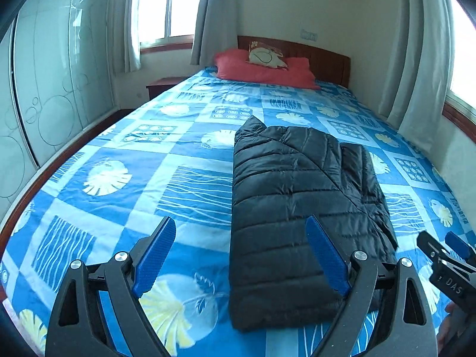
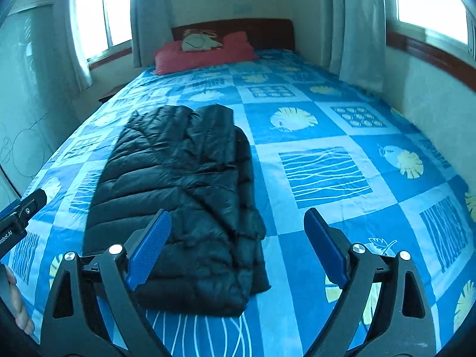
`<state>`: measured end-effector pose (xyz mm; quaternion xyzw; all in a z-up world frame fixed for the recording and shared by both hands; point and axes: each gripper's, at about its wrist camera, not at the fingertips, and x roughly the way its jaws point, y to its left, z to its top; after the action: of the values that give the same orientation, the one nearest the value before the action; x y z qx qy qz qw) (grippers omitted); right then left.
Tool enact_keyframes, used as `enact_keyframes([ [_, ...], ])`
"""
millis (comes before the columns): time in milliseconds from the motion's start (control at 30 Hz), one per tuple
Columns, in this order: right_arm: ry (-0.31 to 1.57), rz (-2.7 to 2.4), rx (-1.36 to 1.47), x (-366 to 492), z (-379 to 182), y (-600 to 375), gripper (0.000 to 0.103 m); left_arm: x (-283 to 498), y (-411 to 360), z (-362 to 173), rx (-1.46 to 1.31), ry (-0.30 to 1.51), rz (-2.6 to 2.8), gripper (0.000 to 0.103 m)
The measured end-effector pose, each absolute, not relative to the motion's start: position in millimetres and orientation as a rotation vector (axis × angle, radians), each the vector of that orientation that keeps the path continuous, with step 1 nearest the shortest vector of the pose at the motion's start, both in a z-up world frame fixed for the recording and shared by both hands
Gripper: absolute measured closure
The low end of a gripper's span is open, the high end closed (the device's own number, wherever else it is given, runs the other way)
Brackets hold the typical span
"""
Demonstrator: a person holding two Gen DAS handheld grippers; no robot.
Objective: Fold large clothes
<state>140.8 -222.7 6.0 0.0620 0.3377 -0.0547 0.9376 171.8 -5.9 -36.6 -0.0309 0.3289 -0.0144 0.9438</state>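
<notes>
The folded black puffer jacket point(image 1: 297, 208) is being approached by spread, empty left gripper point(image 1: 241, 255) and right gripper point(image 2: 238, 247); slippery layers could be shed by a shallow pinch.

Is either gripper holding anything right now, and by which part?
Nothing. The left gripper and right gripper are open above the folded black puffer jacket.

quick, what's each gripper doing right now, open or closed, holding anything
left gripper: open, holding nothing, above the near end of the black puffer jacket.
right gripper: open, holding nothing, by the jacket's near right edge.
</notes>
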Motion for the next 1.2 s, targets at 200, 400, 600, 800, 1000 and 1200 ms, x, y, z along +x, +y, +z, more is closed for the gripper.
enact_keyframes([
  [200,0.658,-0.117,0.072,118.5,16.6,-205.8,0.012,145.5,-9.5,-32.2,-0.019,0.677,0.021,0.015],
  [400,0.641,-0.105,0.06,102.4,20.4,-197.6,0.012,123.8,-13.7,-31.6,0.01,0.656,0.033,0.015],
  [600,0.632,-0.096,0.061,94.6,22.1,-193.3,0.012,116.0,-18.2,-29.6,0.001,0.653,0.008,0.015],
  [800,0.633,-0.088,0.066,91.6,21.0,-191.6,0.012,111.8,-20.8,-26.8,-0.005,0.643,-0.005,0.015],
  [1000,0.63,-0.083,0.071,88.4,22.1,-190.6,0.012,109.9,-20.2,-26.0,-0.014,0.645,-0.009,0.015],
  [1200,0.623,-0.081,0.071,86.4,25.2,-189.1,0.012,107.9,-20.3,-24.7,-0.015,0.642,-0.01,0.015],
])
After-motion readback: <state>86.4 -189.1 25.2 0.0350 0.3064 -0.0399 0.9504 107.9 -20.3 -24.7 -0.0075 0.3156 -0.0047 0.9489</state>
